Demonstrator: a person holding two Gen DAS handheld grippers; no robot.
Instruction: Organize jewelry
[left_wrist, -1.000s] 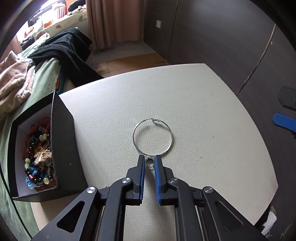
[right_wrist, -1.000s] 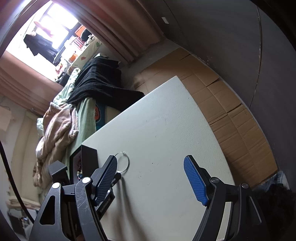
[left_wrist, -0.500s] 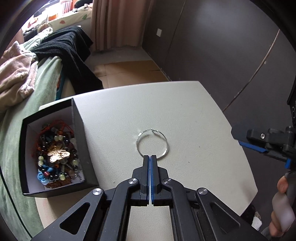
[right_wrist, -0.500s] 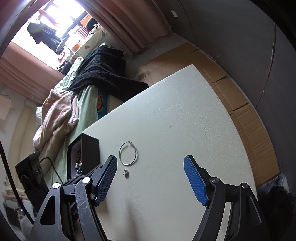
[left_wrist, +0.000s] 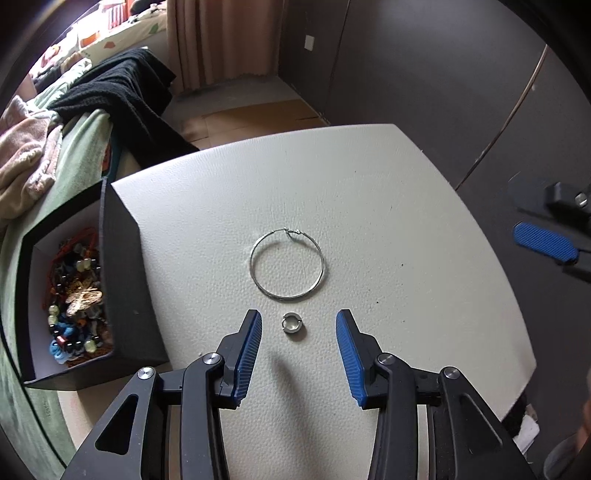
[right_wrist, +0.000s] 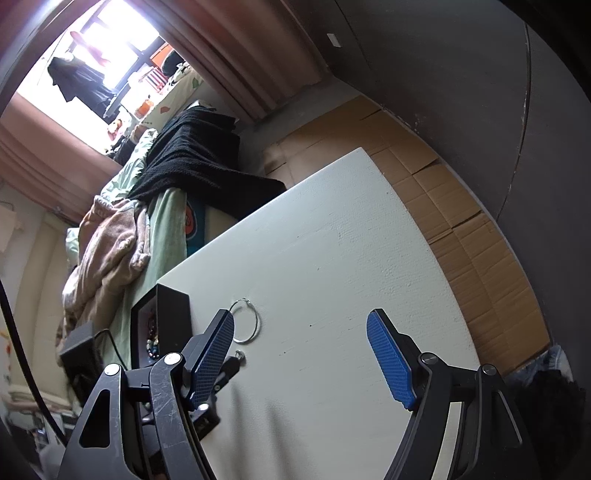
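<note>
Left gripper (left_wrist: 298, 332) opening — small ring (left_wrist: 291, 323) between, untouched.

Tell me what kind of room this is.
Most likely a bedroom: a bed with green bedding piled with a black knitted garment, pinkish curtains by a bright window, and a white textured table alongside.

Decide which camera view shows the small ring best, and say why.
The left wrist view: the small ring lies unobstructed on the table. The right wrist view shows only a tiny glint beside the right gripper's finger.
</note>
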